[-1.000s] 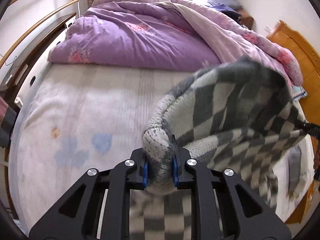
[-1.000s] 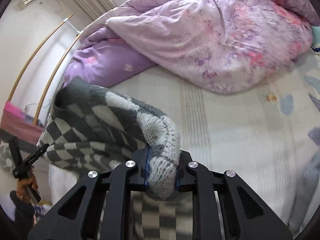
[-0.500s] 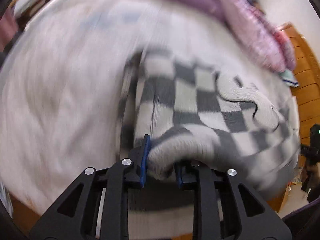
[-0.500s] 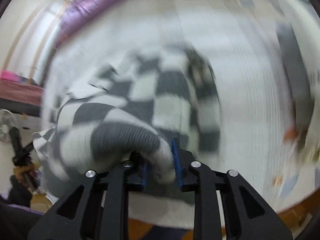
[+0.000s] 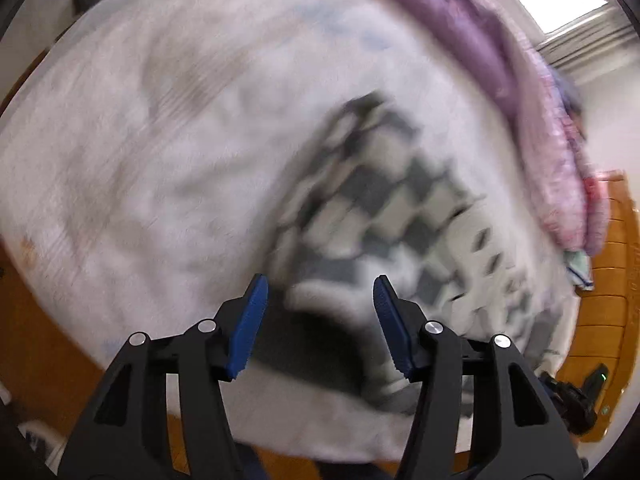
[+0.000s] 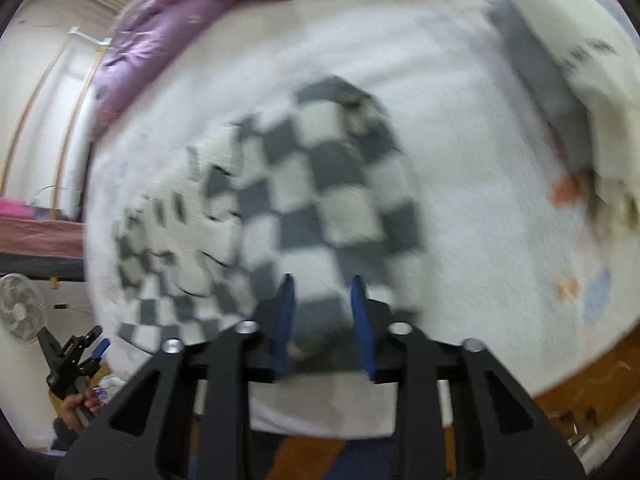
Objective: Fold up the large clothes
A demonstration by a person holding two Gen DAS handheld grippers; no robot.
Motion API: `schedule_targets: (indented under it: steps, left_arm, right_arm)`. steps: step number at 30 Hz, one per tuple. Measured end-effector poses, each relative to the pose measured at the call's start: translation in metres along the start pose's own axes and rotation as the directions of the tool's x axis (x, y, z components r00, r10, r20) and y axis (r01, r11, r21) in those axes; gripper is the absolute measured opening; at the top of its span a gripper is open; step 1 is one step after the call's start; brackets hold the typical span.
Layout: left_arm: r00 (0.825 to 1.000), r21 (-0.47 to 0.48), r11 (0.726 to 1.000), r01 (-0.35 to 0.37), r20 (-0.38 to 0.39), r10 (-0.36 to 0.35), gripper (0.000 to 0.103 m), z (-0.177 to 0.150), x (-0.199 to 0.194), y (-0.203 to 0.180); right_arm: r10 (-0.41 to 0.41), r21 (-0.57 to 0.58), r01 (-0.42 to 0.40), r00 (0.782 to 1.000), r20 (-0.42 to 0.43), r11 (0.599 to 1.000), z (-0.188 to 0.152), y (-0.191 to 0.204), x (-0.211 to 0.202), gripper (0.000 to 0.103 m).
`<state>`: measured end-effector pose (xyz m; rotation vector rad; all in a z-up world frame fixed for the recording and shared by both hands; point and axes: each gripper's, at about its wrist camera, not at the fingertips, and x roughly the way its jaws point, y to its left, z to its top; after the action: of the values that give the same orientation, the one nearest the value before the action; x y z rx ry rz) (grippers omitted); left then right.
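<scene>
A second ago the checkered sweater (image 6: 320,184) hung in the air between both grippers; now it lies on the bed (image 6: 460,208), near its front edge, well apart from the purple quilt (image 6: 160,36) at the far side. The left gripper (image 5: 318,312) is opening, its pads clear of the knit edge between them. The right gripper (image 6: 322,304) is closing and pinches a sweater fold. To finish well, I think the right one should release only once the cloth lies flat, then both should lift straight off.

Purple quilt (image 6: 160,36) heaped on the white bed sheet (image 6: 460,160); a standing fan (image 6: 20,312) beside it.
</scene>
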<state>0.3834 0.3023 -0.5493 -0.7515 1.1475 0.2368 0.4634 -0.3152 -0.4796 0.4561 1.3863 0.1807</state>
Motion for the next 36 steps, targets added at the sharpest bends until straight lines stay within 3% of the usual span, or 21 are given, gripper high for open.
schedule_targets:
  steps: [2,4,6,8,10,14,16,18,20,23,26,28,32,36]
  left_arm:
    - [0.999,0.06,0.997,0.05,-0.008,-0.05,0.057,0.004,0.004,-0.027]
    - [0.998,0.131,0.991,0.037,-0.058,-0.03,0.057,0.002,0.024,-0.049]
    - [0.987,0.243,0.968,-0.061,-0.131,0.095,0.057,-0.011,0.063,-0.064]
    - [0.955,0.281,0.947,-0.154,-0.204,0.215,0.056,-0.021,0.103,-0.054]
    - [0.935,0.253,0.949,-0.188,-0.248,0.251,0.056,-0.024,0.123,-0.035]
    - [0.95,0.184,0.974,-0.131,-0.256,0.177,0.057,-0.013,0.121,-0.024]
    - [0.96,0.147,0.985,-0.091,-0.25,0.125,0.057,-0.006,0.111,-0.018]
    - [0.973,0.105,0.993,-0.045,-0.22,0.068,0.059,0.002,0.095,-0.013]
    - [0.985,0.072,0.997,-0.015,-0.173,0.027,0.068,0.012,0.077,-0.004]
    - [0.989,0.052,0.998,-0.036,-0.142,0.043,0.073,0.025,0.063,0.011]
    - [0.986,0.027,0.998,-0.048,-0.156,0.052,0.074,0.033,0.062,0.027]
    - [0.984,0.016,0.997,-0.07,-0.163,0.071,0.074,0.034,0.063,0.042]
    - [0.977,-0.007,0.996,-0.087,-0.194,0.084,0.075,0.035,0.073,0.062]
    - [0.968,-0.029,0.997,-0.071,-0.241,0.062,0.075,0.036,0.088,0.074]
  right_arm:
    - [0.0,-0.024,-0.001,0.999,-0.052,1.0,0.006,0.008,0.024,0.015]
    - [-0.076,-0.071,0.067,0.989,-0.128,0.995,0.002,0.012,0.062,0.01]
    - [-0.152,-0.071,0.141,0.97,-0.189,0.988,-0.01,-0.001,0.094,0.0]
    - [-0.185,-0.021,0.186,0.951,-0.248,0.982,-0.024,-0.028,0.122,0.0]
    - [-0.146,0.021,0.155,0.962,-0.231,0.988,-0.029,-0.039,0.127,0.0]
    - [-0.189,0.005,0.197,0.947,-0.259,0.98,-0.017,-0.022,0.121,0.0]
    - [-0.187,-0.014,0.188,0.958,-0.218,0.982,-0.007,0.002,0.106,0.003]
    - [-0.121,-0.044,0.116,0.979,-0.164,0.992,0.004,0.039,0.096,0.003]
    - [-0.062,-0.093,0.05,0.99,-0.126,0.994,0.016,0.077,0.096,0.002]
    - [0.029,-0.195,-0.042,0.997,-0.07,0.98,0.041,0.15,0.112,0.002]
    - [0.01,-0.252,-0.02,0.999,-0.041,0.967,0.071,0.196,0.143,0.002]
    - [-0.045,-0.266,0.033,0.998,-0.039,0.963,0.086,0.212,0.167,0.002]
    - [-0.182,-0.3,0.153,0.981,-0.069,0.942,0.103,0.214,0.218,0.0]
    - [-0.207,-0.32,0.183,0.977,-0.041,0.929,0.107,0.216,0.242,0.0]
